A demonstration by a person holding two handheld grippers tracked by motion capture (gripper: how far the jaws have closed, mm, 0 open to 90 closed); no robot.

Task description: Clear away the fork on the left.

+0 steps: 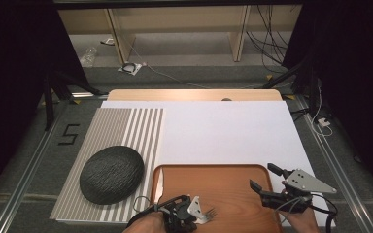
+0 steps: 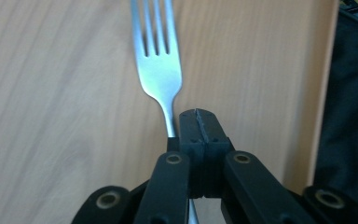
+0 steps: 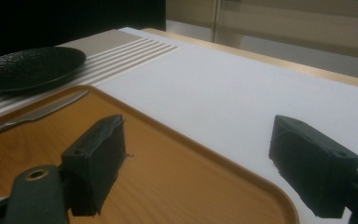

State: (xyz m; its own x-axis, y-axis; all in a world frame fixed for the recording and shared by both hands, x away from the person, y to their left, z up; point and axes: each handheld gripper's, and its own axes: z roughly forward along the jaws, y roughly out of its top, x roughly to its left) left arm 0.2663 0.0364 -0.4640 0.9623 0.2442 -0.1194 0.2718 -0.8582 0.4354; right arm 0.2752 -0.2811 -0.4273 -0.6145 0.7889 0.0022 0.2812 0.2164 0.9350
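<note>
Slippage is our first worry here; we have the left gripper clenched on the neck of the fork, and in the left gripper view the handle seems to run along one side of the closed jaws rather than squarely between the pads, so we judge the hold to be thin; a quick lift or a twist of the wrist could let the fork pivot, tines swinging down, or drop back onto the tray. The fork sits over the near left part of the tray, tines pointing across its wooden floor; the knife lies along the tray's left rim, close enough that a sideways sweep might knock it. Left of the tray the dark plate rests on the striped mat; if the fork is bound that way, a loose grip could let it clatter against the plate's edge or land skewed. The right gripper hovers over the tray's right rim with its jaws wide and nothing between them; we see little risk from it unless both hands crowd the tray at once.
</note>
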